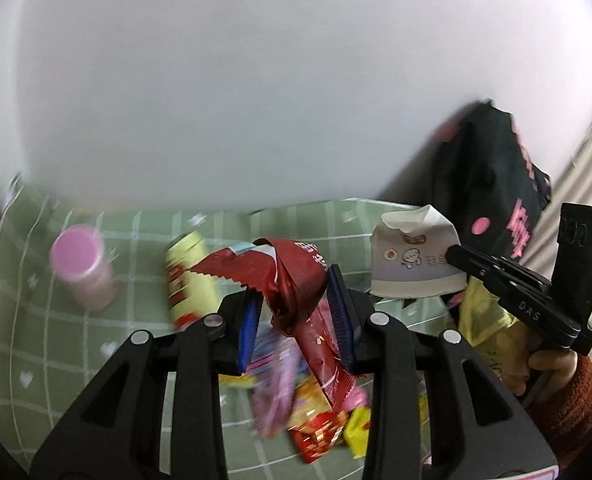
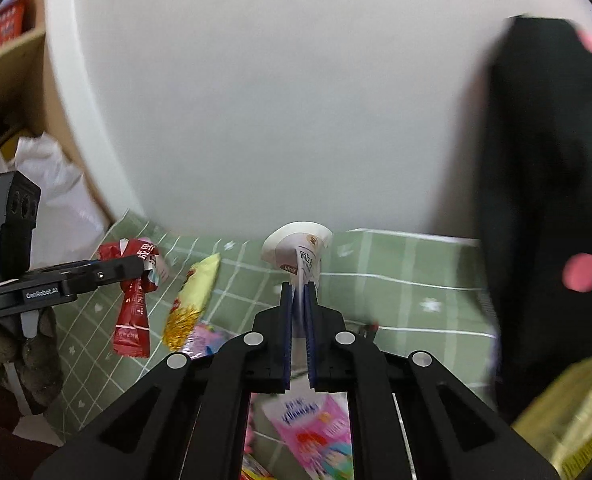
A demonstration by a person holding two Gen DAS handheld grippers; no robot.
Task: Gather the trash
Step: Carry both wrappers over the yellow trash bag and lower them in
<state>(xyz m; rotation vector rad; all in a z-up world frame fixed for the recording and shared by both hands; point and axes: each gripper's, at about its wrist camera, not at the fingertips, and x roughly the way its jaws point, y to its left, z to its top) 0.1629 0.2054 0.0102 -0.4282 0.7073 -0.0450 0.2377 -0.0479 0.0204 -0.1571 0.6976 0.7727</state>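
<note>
Left gripper [image 1: 296,300]: black two-finger tool with blue ribbed pads, jaws partly closed and pinching a crumpled dark-red foil snack wrapper [image 1: 300,280]; the wrapper hangs clear of the cloth, its tail drooping between the fingers.
Right gripper [image 2: 298,320]: same black build, jaws drawn nearly together on a squashed white paper cup with a printed label [image 2: 302,252]; the cup's flared mouth stands above the fingertips, off the table.
Below the grippers: loose heap of pink, yellow and red sweet wrappers [image 1: 296,408] lying on the cloth, not yet picked up.
Further out, left: long yellow-and-red snack packet [image 1: 188,280] lying flat; beyond it a small pink-lidded tub [image 1: 82,264], upright, well apart from the heap.
Further out, right: black bag with pink dots and lettering [image 1: 492,176], standing at the table edge near the right gripper; whether its mouth is open cannot be told.
Surface: green checked tablecloth [image 1: 56,344] against a plain white wall.
Step in hand: judged as carry, each gripper holding one piece lifted off the table.
Next move calls for: bringing both pieces over a receptacle, probably the black bag, then releasing one at a time; the light wrapper may cling to a pad.
Progress: early; most litter remains on the cloth.
</note>
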